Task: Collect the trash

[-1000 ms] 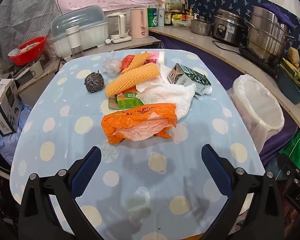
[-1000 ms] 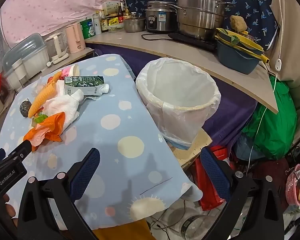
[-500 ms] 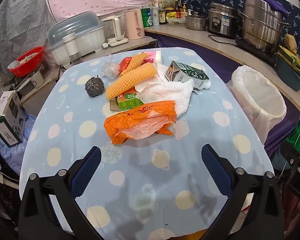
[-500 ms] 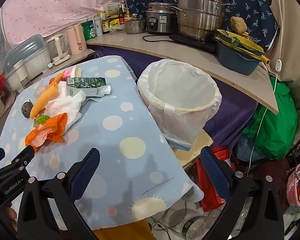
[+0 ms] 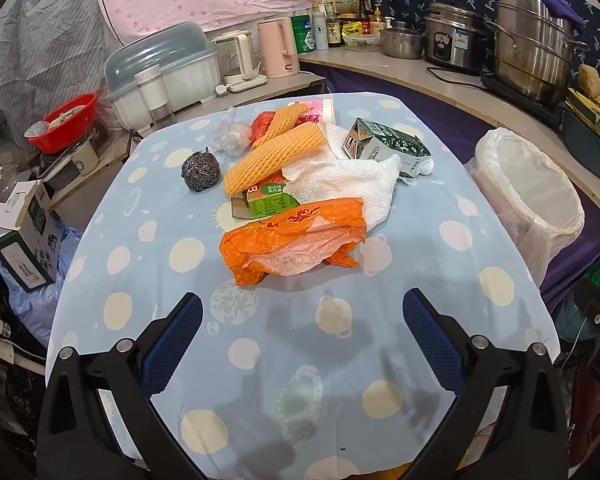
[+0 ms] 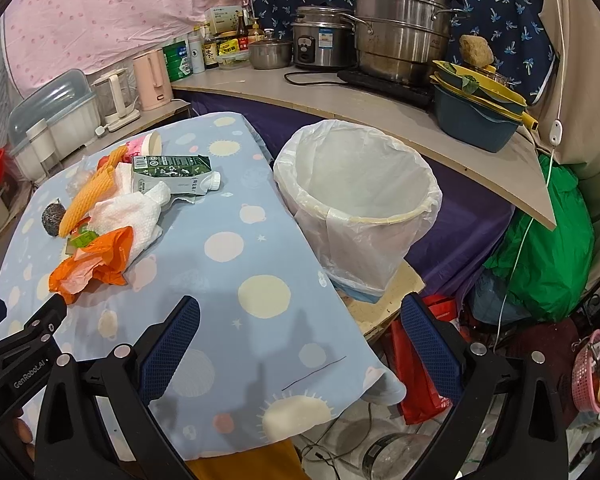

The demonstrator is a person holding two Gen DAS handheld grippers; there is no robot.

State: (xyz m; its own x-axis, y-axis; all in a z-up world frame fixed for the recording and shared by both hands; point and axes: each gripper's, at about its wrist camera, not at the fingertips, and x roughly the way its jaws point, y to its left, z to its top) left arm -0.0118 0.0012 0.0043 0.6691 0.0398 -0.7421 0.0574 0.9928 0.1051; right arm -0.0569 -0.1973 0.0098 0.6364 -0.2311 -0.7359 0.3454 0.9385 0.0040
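- Centrally, on the round table with the pale-blue spotted cloth (image 5: 160, 236), one heap of trash, untouched by either tool.
- Crumpled orange plastic bag (image 5: 292, 244): nearest edge of the heap, lying flat, partly over the white paper towel (image 5: 344, 184).
- Small green drink carton (image 5: 270, 200): wedged between bag and towel, under the end of the yellow foam fruit-net sleeve (image 5: 274, 158).
- Second yellow net sleeve (image 5: 284, 120): behind the first, beside red wrapping.
- Green-and-white milk carton (image 5: 388, 148): on its side at the heap's right, touching the towel.
- Dark steel-wool scouring ball (image 5: 200, 170): just left of the heap, apart from it.
- White-lined round waste bin (image 6: 356, 200): off the table's right edge, standing lower, mouth open.
- Left gripper (image 5: 300, 336): blue-padded fingers spread wide, above bare cloth, short of the orange bag, holding nothing.
- Right gripper (image 6: 300, 340): fingers likewise spread wide, over the table's near right corner, holding nothing; bin ahead to its right.
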